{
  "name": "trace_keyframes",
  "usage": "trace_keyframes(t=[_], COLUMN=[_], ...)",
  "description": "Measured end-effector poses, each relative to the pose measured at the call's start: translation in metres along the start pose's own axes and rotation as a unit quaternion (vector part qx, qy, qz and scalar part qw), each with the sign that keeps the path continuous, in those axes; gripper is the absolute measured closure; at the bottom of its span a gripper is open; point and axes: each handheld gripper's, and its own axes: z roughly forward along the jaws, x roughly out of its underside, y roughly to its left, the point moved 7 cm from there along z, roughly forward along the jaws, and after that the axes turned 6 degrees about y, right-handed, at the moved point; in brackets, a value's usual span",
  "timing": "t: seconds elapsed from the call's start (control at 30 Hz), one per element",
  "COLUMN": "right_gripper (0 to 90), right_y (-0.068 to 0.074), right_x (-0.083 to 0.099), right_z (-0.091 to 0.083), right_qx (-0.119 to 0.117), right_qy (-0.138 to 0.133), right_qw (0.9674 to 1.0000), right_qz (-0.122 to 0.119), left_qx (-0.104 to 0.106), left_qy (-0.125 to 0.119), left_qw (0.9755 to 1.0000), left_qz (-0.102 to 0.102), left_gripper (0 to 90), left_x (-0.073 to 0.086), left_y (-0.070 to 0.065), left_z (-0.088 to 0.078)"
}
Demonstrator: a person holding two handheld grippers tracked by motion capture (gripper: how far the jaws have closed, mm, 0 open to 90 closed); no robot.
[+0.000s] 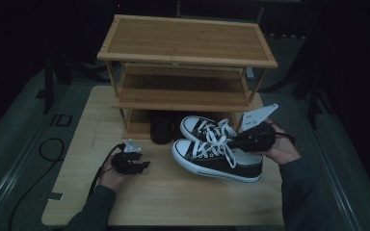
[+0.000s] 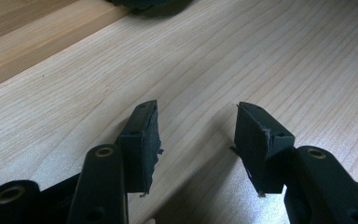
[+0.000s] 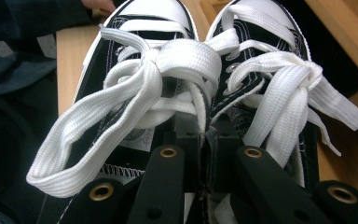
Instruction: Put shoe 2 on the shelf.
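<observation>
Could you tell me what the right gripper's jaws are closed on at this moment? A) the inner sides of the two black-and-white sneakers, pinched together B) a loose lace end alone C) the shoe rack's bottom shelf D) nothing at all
A: in the right gripper view, the right gripper has its jaws nearly together, pinching the adjoining inner sides of the two sneakers just behind their lace bows.

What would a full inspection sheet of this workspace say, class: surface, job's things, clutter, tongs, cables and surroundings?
Surface: pale wooden table, bare in front.
Job's things: pair of black sneakers with white laces, side by side before the wooden shoe rack; a dark shoe on its bottom shelf.
Clutter: nothing seen.
Tongs: right tongs shut where the sneakers' inner edges meet; left tongs open, empty, above the table.
Cables: black cable looping on the floor at left.
Surroundings: dark room, grey floor.
</observation>
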Motion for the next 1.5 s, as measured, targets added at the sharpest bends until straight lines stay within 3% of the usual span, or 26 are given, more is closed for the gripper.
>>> trace_keyframes(t=[0.57, 0.77, 1.07, 1.5], right_gripper=[85.3, 85.3, 85.2, 85.2], right_y=[-0.011, -0.009, -0.022, -0.050], right_x=[-0.035, -0.045, -0.055, -0.072], right_z=[-0.007, -0.014, -0.018, -0.005], right_qx=[-0.005, -0.010, 0.021, 0.053], right_qy=[-0.026, -0.037, -0.037, -0.035], right_qw=[0.9995, 0.9989, 0.9989, 0.9979], right_qz=[-0.016, -0.029, -0.018, 0.004], left_qx=[0.003, 0.003, 0.003, 0.004], left_qy=[-0.002, -0.001, -0.002, -0.002], left_qw=[1.0000, 1.0000, 1.0000, 1.0000], left_qz=[-0.003, -0.002, -0.003, -0.003], left_gripper=[50.1, 50.0, 50.0, 50.0], left_x=[0.000, 0.000, 0.000, 0.000], left_y=[0.000, 0.000, 0.000, 0.001], left_z=[0.000, 0.000, 0.000, 0.000])
